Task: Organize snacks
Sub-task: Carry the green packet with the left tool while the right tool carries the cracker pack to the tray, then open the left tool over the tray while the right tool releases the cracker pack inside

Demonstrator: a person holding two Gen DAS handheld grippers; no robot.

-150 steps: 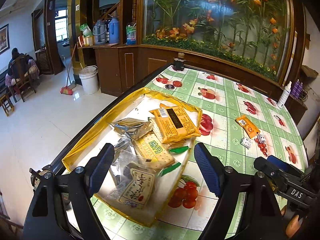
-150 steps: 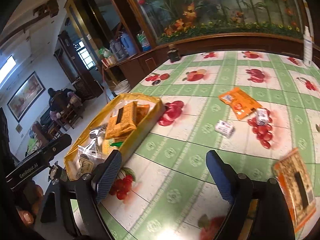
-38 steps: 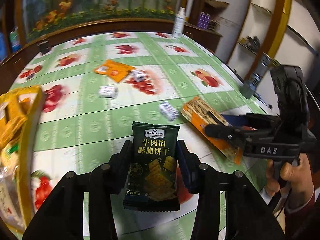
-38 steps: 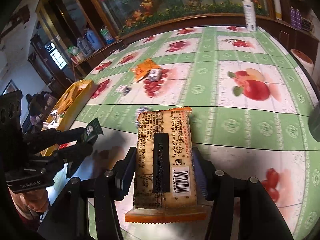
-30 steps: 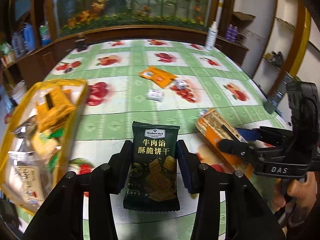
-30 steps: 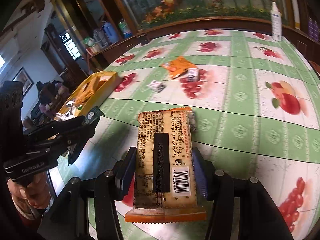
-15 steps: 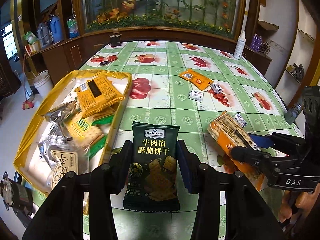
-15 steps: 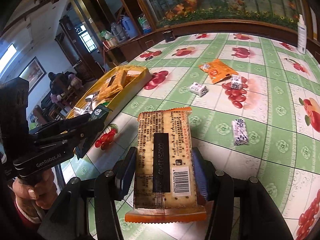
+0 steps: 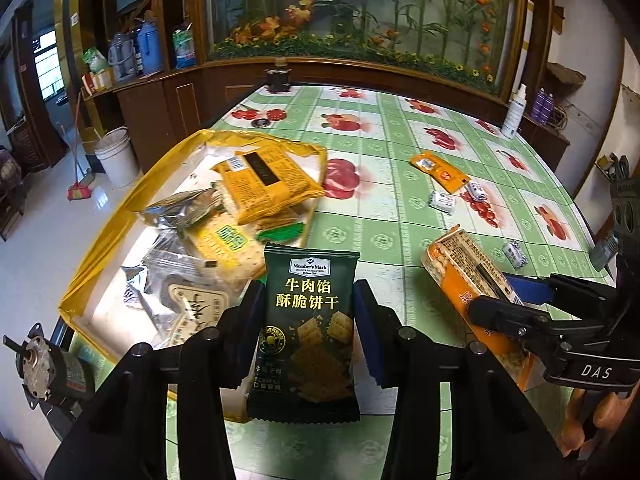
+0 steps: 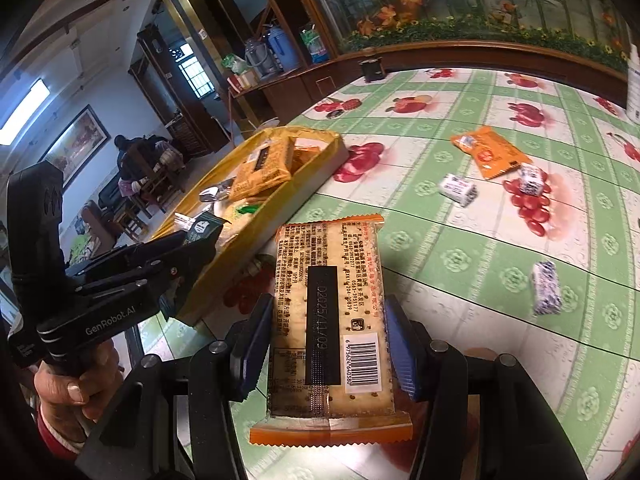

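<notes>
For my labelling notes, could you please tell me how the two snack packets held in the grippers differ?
The dark green packet in the left gripper is small and shows its printed front; the orange cracker pack in the right gripper is longer, partly see-through, and shows its barcode back. Both are clamped by their sides above the table.

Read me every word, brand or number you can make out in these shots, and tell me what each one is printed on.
"Member's Mark" and "牛肉馅 酥脆饼干": dark green packet held in left gripper.
"D2025/11/09" and a barcode, digits too small to trust: orange cracker pack held in right gripper.
"GenRobot.AI": left gripper's body, right wrist view.
"DAS": right gripper's body, left wrist view.
Print on snacks in the yellow tray: unreadable.
</notes>
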